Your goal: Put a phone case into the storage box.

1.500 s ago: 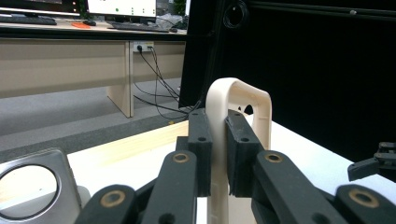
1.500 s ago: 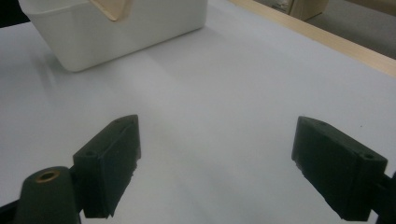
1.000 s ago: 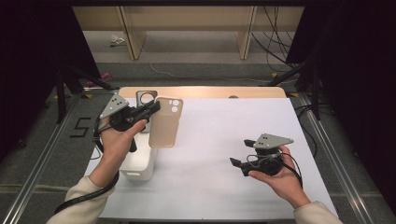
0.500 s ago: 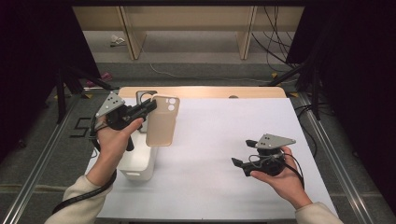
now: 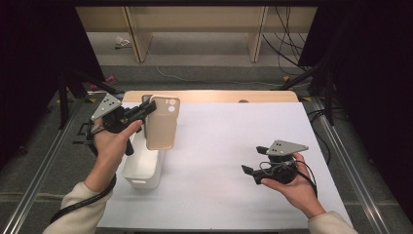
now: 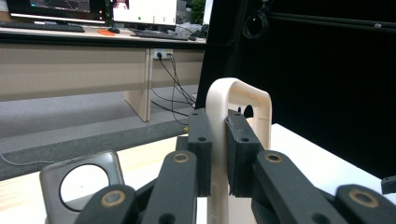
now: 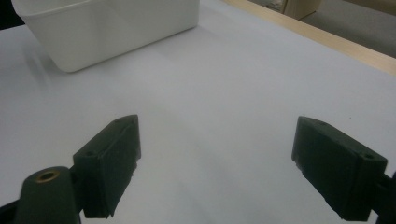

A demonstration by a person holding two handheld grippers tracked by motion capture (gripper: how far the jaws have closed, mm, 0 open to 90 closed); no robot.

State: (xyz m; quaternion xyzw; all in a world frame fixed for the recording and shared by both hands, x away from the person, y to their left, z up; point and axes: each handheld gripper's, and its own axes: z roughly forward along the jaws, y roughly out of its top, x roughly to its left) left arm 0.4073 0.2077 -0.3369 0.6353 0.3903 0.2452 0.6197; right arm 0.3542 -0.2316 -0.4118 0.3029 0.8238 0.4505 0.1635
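Beige plastic phone case [image 5: 161, 123], clamped by its edge in the closed left gripper [image 5: 146, 109], is held above the white rectangular plastic bin [image 5: 143, 165]; it should be lowered squarely before release. The right gripper [image 7: 215, 163] is kept wide open, empty, well right of the bin.

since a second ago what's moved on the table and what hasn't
The left tool, shut on the beige phone case, has tipped it from slanting flat to hanging nearly upright over the far end of the white bin, drifting slightly toward the person. The grip has not changed. The right tool has stayed open and low over the white table, and the bin has not moved.
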